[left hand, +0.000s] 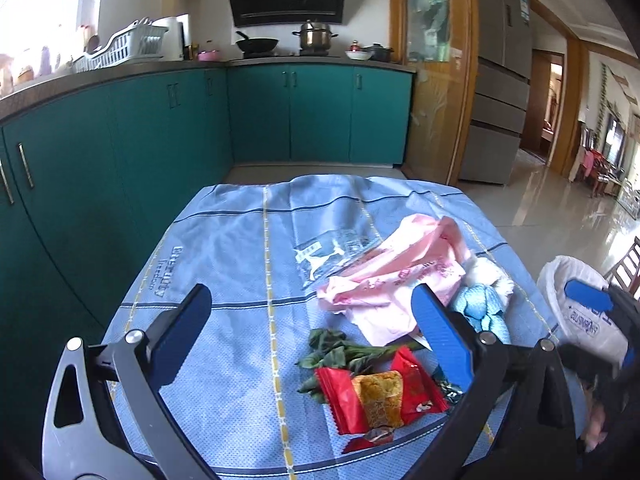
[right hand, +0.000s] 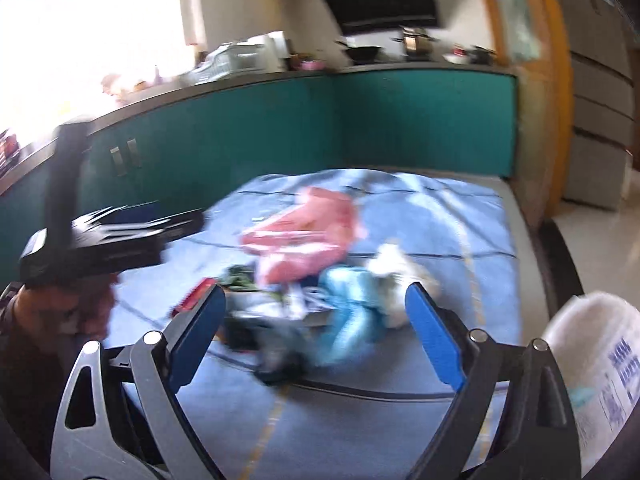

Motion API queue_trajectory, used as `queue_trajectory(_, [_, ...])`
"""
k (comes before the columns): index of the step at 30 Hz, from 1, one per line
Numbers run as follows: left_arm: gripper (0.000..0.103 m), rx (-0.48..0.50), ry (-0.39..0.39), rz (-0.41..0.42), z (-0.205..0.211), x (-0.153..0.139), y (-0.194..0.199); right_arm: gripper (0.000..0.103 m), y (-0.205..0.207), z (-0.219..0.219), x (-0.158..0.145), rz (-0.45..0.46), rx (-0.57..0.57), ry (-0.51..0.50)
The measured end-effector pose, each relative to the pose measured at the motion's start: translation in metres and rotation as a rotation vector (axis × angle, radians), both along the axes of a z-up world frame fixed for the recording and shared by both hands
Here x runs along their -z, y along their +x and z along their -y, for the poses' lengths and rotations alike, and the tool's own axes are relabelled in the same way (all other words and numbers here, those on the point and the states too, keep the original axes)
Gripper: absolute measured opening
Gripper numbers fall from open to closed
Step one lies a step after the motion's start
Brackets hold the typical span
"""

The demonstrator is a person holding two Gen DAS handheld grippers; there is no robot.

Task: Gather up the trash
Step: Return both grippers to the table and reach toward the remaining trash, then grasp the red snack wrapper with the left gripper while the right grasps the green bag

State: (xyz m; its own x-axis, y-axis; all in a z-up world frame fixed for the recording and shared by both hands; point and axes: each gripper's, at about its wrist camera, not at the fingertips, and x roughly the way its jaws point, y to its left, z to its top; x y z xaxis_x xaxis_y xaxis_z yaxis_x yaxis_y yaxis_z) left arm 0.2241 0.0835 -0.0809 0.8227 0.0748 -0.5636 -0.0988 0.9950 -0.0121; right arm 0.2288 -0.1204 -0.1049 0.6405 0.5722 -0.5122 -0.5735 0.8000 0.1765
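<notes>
Trash lies on a table under a blue checked cloth [left hand: 224, 264]. There is a pink plastic bag [left hand: 400, 272], a clear wrapper [left hand: 332, 252], wilted green leaves [left hand: 336, 352], a red and gold snack wrapper [left hand: 380, 396], a crumpled blue wad [left hand: 480, 312] and a white wad [left hand: 490, 276]. My left gripper [left hand: 312, 320] is open above the cloth, just before the leaves and red wrapper, holding nothing. In the blurred right wrist view, my right gripper [right hand: 316, 320] is open near the blue wad [right hand: 352, 316] and pink bag [right hand: 308, 232], its pads pressing nothing.
A bin lined with a white printed bag [left hand: 576, 308] stands at the table's right edge, also seen as the white bag [right hand: 600, 364]. Teal kitchen cabinets [left hand: 160, 132] run along the left and back. A fridge [left hand: 500, 92] and tiled floor are at the right.
</notes>
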Motion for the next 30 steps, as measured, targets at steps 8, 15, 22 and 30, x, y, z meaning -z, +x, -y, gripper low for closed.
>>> queue_trajectory(8, [0.099,-0.012,0.026,-0.037,0.001,0.008,0.004,0.086,0.002,-0.053,0.029,-0.045,-0.038,-0.173])
queue_trajectory(15, [0.099,0.016,0.051,-0.047,0.008,0.01,0.003,0.051,0.003,-0.053,0.033,-0.097,-0.077,-0.139])
queue_trajectory(22, [0.099,0.054,0.017,-0.069,0.002,0.011,0.002,0.051,0.003,-0.007,0.012,-0.096,-0.04,-0.062])
queue_trajectory(30, [0.099,0.228,-0.068,-0.202,0.016,0.033,0.01,0.054,0.017,0.028,0.025,-0.23,0.021,-0.013])
